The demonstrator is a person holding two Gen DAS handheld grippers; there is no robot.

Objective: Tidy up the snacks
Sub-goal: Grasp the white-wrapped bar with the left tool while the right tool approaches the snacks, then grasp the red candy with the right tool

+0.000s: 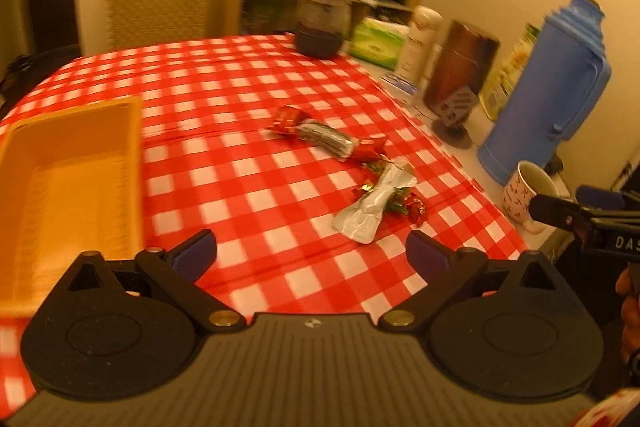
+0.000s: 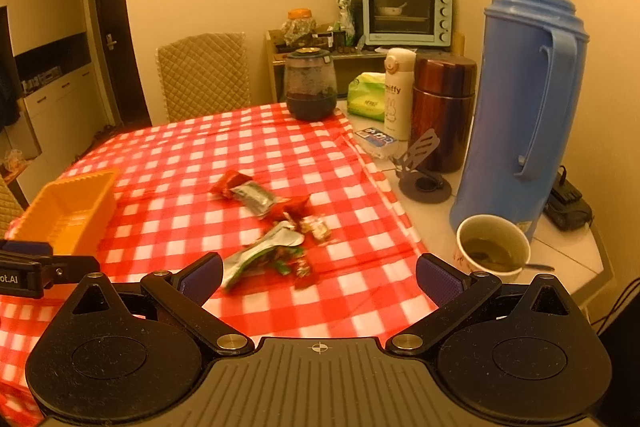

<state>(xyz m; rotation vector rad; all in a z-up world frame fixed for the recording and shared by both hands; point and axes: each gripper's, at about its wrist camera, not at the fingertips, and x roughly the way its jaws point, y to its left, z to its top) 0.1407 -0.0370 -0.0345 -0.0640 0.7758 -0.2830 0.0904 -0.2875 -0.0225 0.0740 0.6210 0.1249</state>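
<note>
**Both grippers open above the snack pile**

The left gripper hovered with its jaws spread wide, holding and touching nothing. The right gripper was equally wide open and empty over the table's near edge.

The snacks lay loose near the middle of the checked cloth, toward its right edge: a red-and-silver bar, a silver pouch and small wrapped candies beside it. The yellow tray sat at the left edge, apart from them.

Motion blur softened the wrappers, so their print could not be read. The tray's near end was cut off behind the left gripper's body. On the bare right strip stood a blue thermos and a cup.
</note>
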